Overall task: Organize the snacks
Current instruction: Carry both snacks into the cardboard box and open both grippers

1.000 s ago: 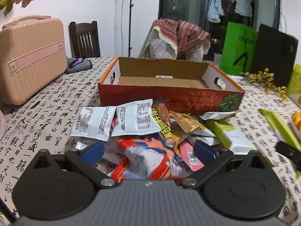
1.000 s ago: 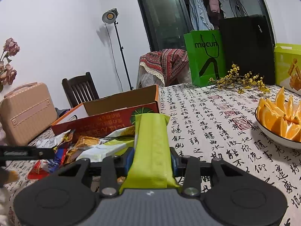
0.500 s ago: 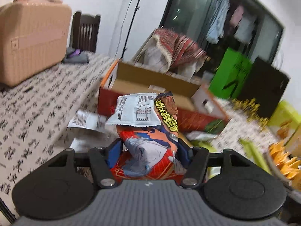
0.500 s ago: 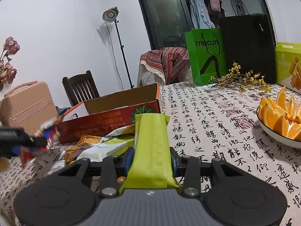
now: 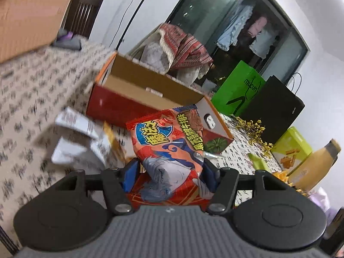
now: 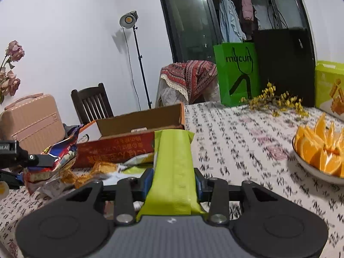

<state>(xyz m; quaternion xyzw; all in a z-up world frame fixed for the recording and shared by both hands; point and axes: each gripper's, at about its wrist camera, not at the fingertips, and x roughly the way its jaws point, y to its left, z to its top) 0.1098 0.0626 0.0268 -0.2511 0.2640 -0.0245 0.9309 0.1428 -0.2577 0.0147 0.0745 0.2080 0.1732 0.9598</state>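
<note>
Between the blue pads of the left gripper [image 5: 169,173] a red packet [image 5: 169,150] is clamped and carried clear of the cloth, its printed face upright toward the camera. These jaws have just been closing, and the packet is now pinched between them; in the right wrist view the same packet [image 6: 58,152] is seen at the left, raised above the loose pile [image 6: 94,169]. It is probably held high so that it can be passed over the near wall of the box [image 5: 137,99] and dropped inside. The box lies open just beyond the pile, its red side toward the near edge; what can be seen of its floor looks almost bare, so the sorting is judged to be at an early stage.

A green bar [image 6: 174,167] is gripped by the right gripper [image 6: 173,182] along its length, low over the table, seemingly kept ready for its own turn. White sachets [image 5: 75,137] and orange wrappers are left on the cloth near the box.

The table [image 6: 247,142] is covered with a pale cloth printed in black script. At the right a bowl [image 6: 318,150] of orange wedges is set; at the far edge a green bag [image 6: 236,73], a black bag and yellow sprigs are found. A pink case [image 6: 32,118], a chair and a lamp stand are at the far left.
</note>
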